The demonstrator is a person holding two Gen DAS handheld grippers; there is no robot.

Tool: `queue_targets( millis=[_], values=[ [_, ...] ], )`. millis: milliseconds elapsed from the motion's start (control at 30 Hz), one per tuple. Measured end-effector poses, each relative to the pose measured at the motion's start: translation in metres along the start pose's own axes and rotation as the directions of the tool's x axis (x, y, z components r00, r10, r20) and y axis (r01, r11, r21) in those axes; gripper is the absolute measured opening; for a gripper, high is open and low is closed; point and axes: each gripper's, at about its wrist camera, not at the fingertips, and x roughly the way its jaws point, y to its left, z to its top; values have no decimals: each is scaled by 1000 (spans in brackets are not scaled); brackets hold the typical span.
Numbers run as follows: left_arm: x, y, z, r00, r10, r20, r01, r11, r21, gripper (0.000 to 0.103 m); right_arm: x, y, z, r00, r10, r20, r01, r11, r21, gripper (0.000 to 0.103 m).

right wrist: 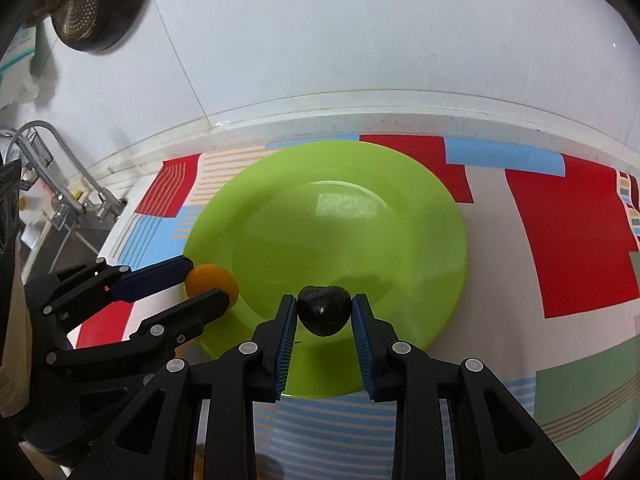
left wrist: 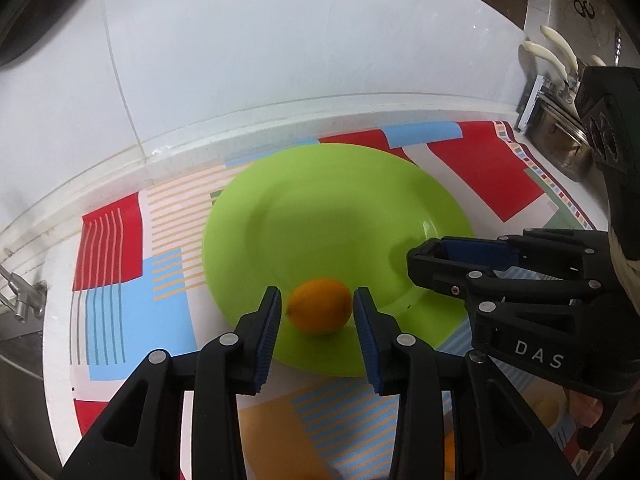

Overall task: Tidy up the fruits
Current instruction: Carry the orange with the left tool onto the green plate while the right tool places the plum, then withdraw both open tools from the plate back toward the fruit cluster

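A lime-green plate (left wrist: 320, 184) (right wrist: 340, 220) lies on a patterned cloth. An orange fruit (left wrist: 320, 311) (right wrist: 208, 276) rests on the plate's near rim between the pads of my left gripper (left wrist: 318, 304) (right wrist: 206, 280). In the left wrist view a thin gap shows beside its left pad, so I read this gripper as open. My right gripper (right wrist: 324, 312) (left wrist: 420, 268) is shut on a shiny dark fruit (right wrist: 324, 309), held just above the plate's near side. In the left wrist view the right gripper's fingers hide that fruit.
The red, blue and white cloth (left wrist: 112, 248) (right wrist: 568, 240) covers a counter against a white tiled wall. A faucet (right wrist: 60, 168) and sink stand at the left, under a hanging dark colander (right wrist: 92, 4). Cream-handled knives (left wrist: 556, 52) and a metal container (left wrist: 560, 148) stand at the right.
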Motion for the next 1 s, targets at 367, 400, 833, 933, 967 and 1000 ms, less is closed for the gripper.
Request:
queue_targets(
  millis=[367,400,833,933,967,1000],
  values=[
    [-39,-2,-10,998,28,52,-27,999,-38,50,-23,8,-6,999,-14,47,15,1000,-18,39],
    [-43,-2,-11,998,36,55,-34,999,-42,50,-26,8,-5,998,-26,58,27,999,-16,42],
    [-123,-22,-35,982,81,169,-68,995,-77,61,-108,29,-33,978,-34,206,47,997,-57,44],
    [-140,-31,-42,979,84,188,-73,995,-69,65,-127,31,-43,971,-38,234,52,997,-56,44],
    [-146,-35,-45,978,83,193,-72,995,-63,66,-132,31,-46,970,-38,239,52,997,-53,44],
    [-149,-38,-47,977,82,198,-72,996,-58,66,-138,30,-50,969,-39,244,52,998,-47,44]
  ],
)
